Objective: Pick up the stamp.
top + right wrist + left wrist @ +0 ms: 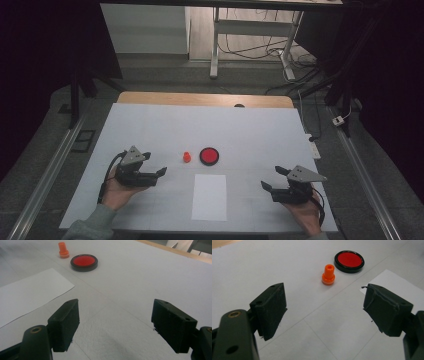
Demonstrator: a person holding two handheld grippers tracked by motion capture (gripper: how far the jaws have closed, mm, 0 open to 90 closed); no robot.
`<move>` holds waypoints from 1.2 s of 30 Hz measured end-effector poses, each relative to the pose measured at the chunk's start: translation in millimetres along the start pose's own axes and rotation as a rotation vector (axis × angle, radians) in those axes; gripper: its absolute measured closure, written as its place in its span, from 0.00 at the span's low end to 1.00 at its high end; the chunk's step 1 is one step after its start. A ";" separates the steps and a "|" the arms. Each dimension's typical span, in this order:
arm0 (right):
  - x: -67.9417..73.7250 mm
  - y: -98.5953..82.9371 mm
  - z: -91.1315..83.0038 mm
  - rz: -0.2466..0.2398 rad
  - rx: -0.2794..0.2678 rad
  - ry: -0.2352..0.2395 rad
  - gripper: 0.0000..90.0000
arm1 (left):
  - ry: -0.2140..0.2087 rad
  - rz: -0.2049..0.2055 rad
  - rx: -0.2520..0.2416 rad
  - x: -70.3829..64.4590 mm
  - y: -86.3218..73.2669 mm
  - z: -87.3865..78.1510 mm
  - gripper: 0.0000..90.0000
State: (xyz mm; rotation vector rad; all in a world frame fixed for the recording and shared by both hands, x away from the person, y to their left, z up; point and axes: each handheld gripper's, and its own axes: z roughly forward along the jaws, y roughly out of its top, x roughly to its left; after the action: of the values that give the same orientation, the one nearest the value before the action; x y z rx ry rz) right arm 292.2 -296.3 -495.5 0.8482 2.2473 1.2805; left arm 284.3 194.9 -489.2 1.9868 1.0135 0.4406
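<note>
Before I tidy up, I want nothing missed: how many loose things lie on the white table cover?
3: an orange stamp near the middle, a red pad just right of it, and a paper sheet nearer the person.

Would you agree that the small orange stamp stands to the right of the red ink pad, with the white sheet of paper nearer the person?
Not quite: in the high view the orange stamp stands left of the red ink pad. The white sheet of paper does lie nearer the person.

The orange stamp [186, 157] is too small in the high view to resolve detail. The white paper sheet [27, 293] is cut off by the right gripper view's left edge.
</note>
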 end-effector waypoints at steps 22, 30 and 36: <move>1.0 1.7 11.3 -0.011 0.014 0.014 0.25 | -0.036 0.037 0.024 -4.7 36.5 43.2 0.23; 1.1 -0.7 8.5 -0.008 0.028 -0.002 0.25 | -0.029 0.064 0.063 -3.8 42.7 70.8 0.24; 0.4 -2.1 7.0 -0.001 0.029 -0.006 0.25 | -0.037 0.075 0.071 -2.3 48.4 83.1 0.25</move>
State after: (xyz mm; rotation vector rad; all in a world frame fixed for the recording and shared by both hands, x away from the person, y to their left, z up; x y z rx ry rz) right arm 295.5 -292.5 -500.8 0.8596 2.2665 1.2464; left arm 358.2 134.0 -498.4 2.0939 0.9453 0.4117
